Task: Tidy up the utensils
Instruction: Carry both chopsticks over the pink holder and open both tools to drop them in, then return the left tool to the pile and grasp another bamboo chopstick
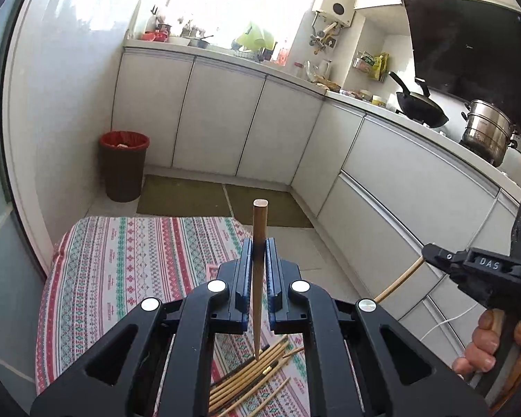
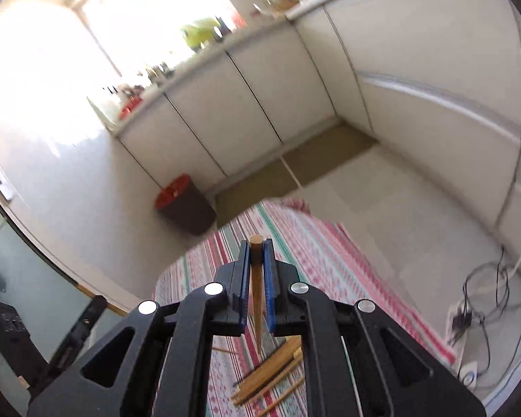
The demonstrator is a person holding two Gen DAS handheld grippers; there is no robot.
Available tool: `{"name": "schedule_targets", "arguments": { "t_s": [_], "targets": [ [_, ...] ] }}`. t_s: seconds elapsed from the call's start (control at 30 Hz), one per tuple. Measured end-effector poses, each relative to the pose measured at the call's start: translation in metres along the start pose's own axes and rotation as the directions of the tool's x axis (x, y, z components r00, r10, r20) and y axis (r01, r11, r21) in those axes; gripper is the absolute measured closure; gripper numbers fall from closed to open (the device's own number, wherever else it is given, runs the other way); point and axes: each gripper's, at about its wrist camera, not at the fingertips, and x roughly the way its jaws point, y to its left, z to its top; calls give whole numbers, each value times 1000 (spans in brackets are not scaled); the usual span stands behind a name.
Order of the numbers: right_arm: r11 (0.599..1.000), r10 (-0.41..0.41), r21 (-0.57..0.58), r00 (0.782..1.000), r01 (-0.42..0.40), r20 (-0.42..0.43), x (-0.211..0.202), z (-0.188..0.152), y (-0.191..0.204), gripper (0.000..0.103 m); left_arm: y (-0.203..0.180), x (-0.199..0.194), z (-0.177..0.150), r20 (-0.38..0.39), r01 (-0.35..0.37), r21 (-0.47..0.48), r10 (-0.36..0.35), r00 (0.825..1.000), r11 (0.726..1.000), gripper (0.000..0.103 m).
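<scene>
Item: we are holding one dark-brown tapered wooden chopstick (image 1: 259, 271) clamped upright in the left gripper (image 1: 259, 246). The right gripper (image 2: 257, 246) is clamping a tan wooden chopstick (image 2: 256, 285). Loose bamboo chopsticks (image 1: 246, 378) are lying near the striped cloth table's (image 1: 121, 260) near edge; we are keeping both sticks parallel, tips matched.

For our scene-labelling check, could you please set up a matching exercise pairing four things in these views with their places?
Things:
1. dark chopstick
2. loose chopsticks
3. red-lined bin
4. black wok

Places:
A. on the stove
B. on the floor by the cabinets
C. clamped in the left gripper
D. lying on the striped cloth

Pairs: 1-C, 2-D, 3-B, 4-A
</scene>
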Motion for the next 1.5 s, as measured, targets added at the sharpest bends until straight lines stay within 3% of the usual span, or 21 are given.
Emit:
{"name": "schedule_targets", "arguments": {
  "t_s": [0.2, 0.33, 0.6, 0.77, 0.83, 0.87, 0.9, 0.93, 1.0, 1.03, 1.1, 1.17, 1.23, 1.3, 1.33, 1.5],
  "targets": [
    [997, 67, -53, 991, -61, 120, 1, 57, 31, 95, -9, 26, 42, 97, -43, 9, 42, 994, 999, 96],
    [992, 87, -97, 989, -75, 123, 32, 70, 53, 95, -7, 49, 50, 119, -90, 20, 87, 989, 996, 96],
    [975, 77, -212, 995, -62, 64, 123, 36, 81, 95, 20, 96, 37, 75, -152, 21, 150, 986, 988, 96],
    [968, 88, -237, 996, -84, 8, 156, 13, 82, 95, 40, 79, 40, 94, -146, -43, 149, 984, 988, 95],
    [963, 104, -248, 994, -105, -19, 161, 8, 82, 92, 46, 62, 43, 120, -141, -80, 150, 981, 987, 87],
    [962, 95, -255, 995, -100, -32, 163, 6, 83, 91, 47, 56, 44, 128, -139, -93, 150, 980, 986, 75],
    [961, 90, -258, 995, -97, -38, 163, 5, 82, 81, 48, 51, 44, 135, -137, -103, 150, 979, 985, 66],
    [961, 82, -263, 996, -89, -40, 160, 4, 82, 71, 48, 46, 43, 138, -138, -107, 152, 979, 985, 62],
    [959, 57, -276, 998, -63, -27, 150, 2, 79, 62, 44, 41, 37, 119, -136, -93, 147, 982, 986, 54],
    [958, 41, -283, 999, -46, -26, 145, 0, 76, 50, 42, 40, 31, 98, -130, -84, 138, 986, 988, 50],
    [962, -15, -272, 1000, 8, -22, 131, -7, 62, 32, 36, 45, 11, 13, -103, -53, 104, 995, 993, 29],
    [967, -96, -237, 995, 89, -18, 119, -18, 39, 22, 26, 61, -8, -116, -70, -2, 69, 991, 998, 25],
    [969, -170, -195, 982, 150, -87, 114, -36, 7, 21, 14, 81, -31, -265, -23, 54, 36, 964, 998, 25],
    [979, -188, -113, 964, 169, -188, 111, -56, -30, 21, 2, 100, -53, -402, 14, 101, 28, 915, 995, 22],
    [982, -190, -62, 953, 180, -235, 109, -67, -51, 21, -5, 110, -65, -475, 42, 123, 22, 880, 992, 22],
    [961, -177, 127, 901, 244, -395, 105, -114, -127, 21, -20, 131, -100, -604, 100, 145, 8, 797, 984, 19]
  ]
}}
